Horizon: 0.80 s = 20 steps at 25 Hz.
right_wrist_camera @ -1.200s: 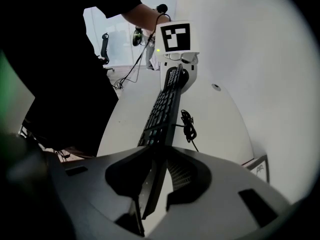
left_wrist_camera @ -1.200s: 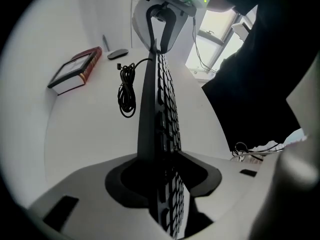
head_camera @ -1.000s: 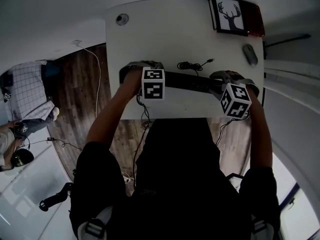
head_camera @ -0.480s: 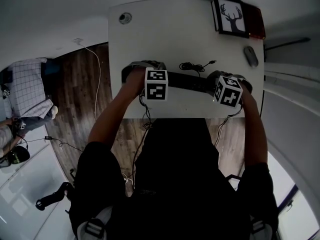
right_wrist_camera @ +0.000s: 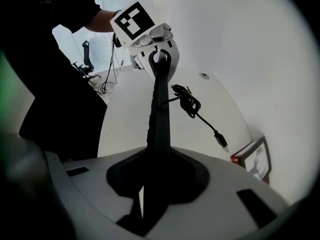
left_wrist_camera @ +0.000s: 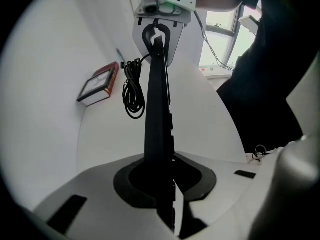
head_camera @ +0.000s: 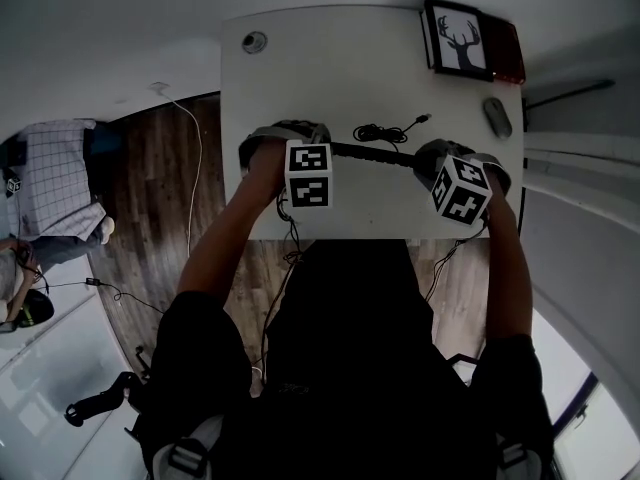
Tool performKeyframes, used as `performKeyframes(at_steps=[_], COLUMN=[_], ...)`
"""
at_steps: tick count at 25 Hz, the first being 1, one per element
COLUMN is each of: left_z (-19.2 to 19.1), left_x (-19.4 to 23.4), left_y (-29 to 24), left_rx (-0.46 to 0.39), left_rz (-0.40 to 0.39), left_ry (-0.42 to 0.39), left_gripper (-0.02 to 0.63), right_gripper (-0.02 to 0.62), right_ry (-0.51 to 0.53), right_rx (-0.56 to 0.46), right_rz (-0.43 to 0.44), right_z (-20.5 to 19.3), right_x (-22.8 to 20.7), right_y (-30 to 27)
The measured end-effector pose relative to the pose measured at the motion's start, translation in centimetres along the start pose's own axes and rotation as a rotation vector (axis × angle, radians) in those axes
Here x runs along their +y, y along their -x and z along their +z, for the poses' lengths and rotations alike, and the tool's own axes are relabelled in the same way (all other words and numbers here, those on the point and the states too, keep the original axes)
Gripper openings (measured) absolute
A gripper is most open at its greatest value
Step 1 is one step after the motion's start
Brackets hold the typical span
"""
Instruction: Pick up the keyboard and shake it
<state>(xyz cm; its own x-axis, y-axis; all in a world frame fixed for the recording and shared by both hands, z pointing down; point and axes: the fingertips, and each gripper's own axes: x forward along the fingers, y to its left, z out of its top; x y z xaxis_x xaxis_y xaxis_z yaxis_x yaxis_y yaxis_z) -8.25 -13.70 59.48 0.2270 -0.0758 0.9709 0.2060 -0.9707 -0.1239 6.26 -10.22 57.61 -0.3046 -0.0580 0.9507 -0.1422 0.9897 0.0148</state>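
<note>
A black keyboard [head_camera: 372,154] hangs above the white desk [head_camera: 330,68], tipped up so that only its thin edge shows from above. My left gripper [head_camera: 283,138] grips its left end and my right gripper [head_camera: 447,160] its right end. In the left gripper view the keyboard [left_wrist_camera: 157,99] runs edge-on from my left gripper [left_wrist_camera: 162,184] to the right one at the far end. The right gripper view mirrors this: the keyboard [right_wrist_camera: 160,109] rises from my right gripper [right_wrist_camera: 155,184]. Both pairs of jaws are closing and press on the keyboard.
A coiled black cable [head_camera: 378,131] from the keyboard lies on the desk behind it. At the back right corner lies a framed deer picture [head_camera: 462,33], with a grey mouse [head_camera: 496,118] in front of it. A round grommet [head_camera: 254,41] sits at the back left. Wooden floor lies left of the desk.
The keyboard has tilted from a flat black band to a thin edge-on line. The right gripper has moved left and slightly back.
</note>
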Motion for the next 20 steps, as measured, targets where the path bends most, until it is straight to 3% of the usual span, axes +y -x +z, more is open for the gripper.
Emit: performKeyframes(at_steps=[8,15,20], left_z=[1.3,3.7,5.9], left_x=[5.7,9.9,11.6], left_y=[6.9,18.8,25.9], left_rx=[0.047,0.052,0.098], left_rz=[0.391,0.772,0.938], left_ry=[-0.002,-0.047,-0.082], left_gripper=[0.075,0.075,0.075], right_gripper=[0.087,0.087,0.087], right_ry=[0.127,0.277,0.308], right_rx=[0.05,0.073,0.054], right_rz=[-0.388,-0.825,-1.0], right_z=[1.8,5.5,6.9], right_x=[-4.5,-7.0,-7.7], right_y=[7.3,19.7,26.7])
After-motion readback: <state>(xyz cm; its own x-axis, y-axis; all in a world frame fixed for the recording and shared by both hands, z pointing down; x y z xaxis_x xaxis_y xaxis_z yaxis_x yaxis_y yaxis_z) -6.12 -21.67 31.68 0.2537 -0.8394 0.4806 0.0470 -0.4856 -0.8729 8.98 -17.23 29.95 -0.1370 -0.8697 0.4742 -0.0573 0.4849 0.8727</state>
